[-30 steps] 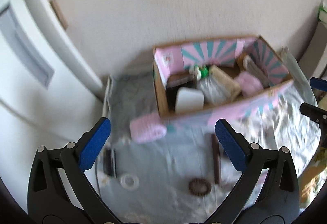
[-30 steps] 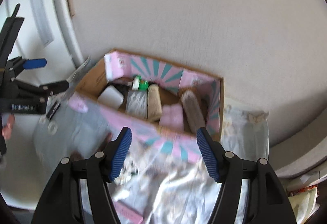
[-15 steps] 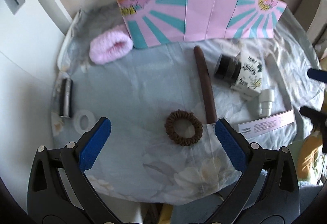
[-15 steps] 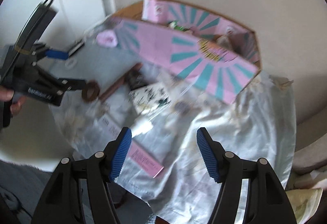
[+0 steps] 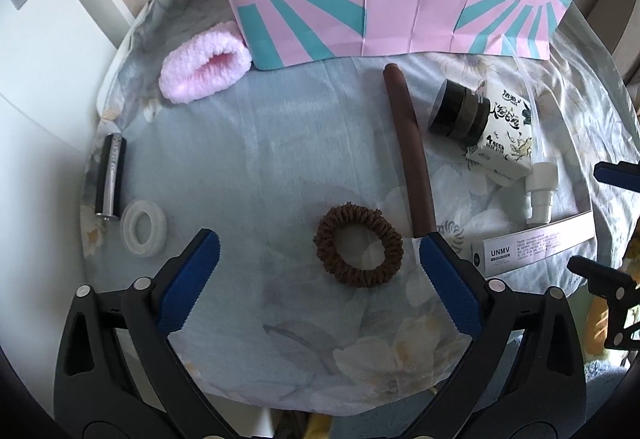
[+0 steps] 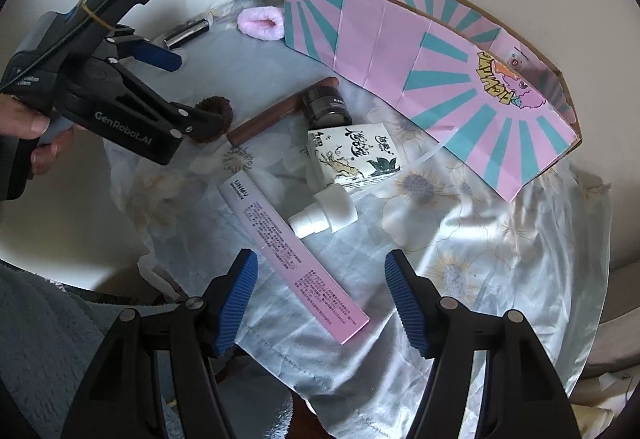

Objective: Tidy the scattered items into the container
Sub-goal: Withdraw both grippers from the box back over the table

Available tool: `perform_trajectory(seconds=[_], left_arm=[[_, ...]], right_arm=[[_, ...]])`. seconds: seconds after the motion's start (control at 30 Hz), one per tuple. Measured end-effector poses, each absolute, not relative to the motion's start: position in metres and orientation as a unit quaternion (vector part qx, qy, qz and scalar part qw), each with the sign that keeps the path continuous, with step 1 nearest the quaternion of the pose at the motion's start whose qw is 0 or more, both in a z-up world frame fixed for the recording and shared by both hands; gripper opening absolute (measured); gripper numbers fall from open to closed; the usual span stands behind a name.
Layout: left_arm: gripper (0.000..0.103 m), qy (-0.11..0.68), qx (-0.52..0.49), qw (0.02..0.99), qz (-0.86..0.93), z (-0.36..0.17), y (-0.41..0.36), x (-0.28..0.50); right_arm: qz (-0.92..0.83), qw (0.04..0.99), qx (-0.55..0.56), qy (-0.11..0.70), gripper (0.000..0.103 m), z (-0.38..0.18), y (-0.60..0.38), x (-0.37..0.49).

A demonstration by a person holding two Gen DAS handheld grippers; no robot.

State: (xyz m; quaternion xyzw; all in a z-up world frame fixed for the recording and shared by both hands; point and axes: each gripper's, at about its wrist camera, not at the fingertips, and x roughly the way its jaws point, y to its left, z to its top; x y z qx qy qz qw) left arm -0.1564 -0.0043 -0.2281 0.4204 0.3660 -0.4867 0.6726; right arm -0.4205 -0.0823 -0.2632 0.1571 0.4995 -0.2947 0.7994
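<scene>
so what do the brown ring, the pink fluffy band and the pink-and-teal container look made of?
Brown ring: gathered fabric over elastic by the look, matte, with a ribbed, puckered surface; likely a scrunchie.
Pink fluffy band: plush or fleece textile, with a soft, fuzzy pile and no sheen.
Container: corrugated cardboard, going by the brown raw edge along the rim, with a smooth printed paper face showing fold creases.
</scene>
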Motion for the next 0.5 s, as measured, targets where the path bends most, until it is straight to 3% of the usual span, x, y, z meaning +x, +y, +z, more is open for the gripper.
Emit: perform_trajectory(seconds=[0.33, 0.5], left_arm=[[0.092, 0.383, 0.416, 0.674, -0.476, -0.236, -0.001, -0.158], [0.076, 0.400, 0.409, 0.669, -0.475, -0.239, 0.001, -0.157]], right_arm=[[-0.276, 0.793, 0.097, 0.534, 0.062, -0.273, -0.075, -0.407], [-0.264, 0.793, 0.092, 0.542, 0.062, -0.277, -0.077, -0.404]])
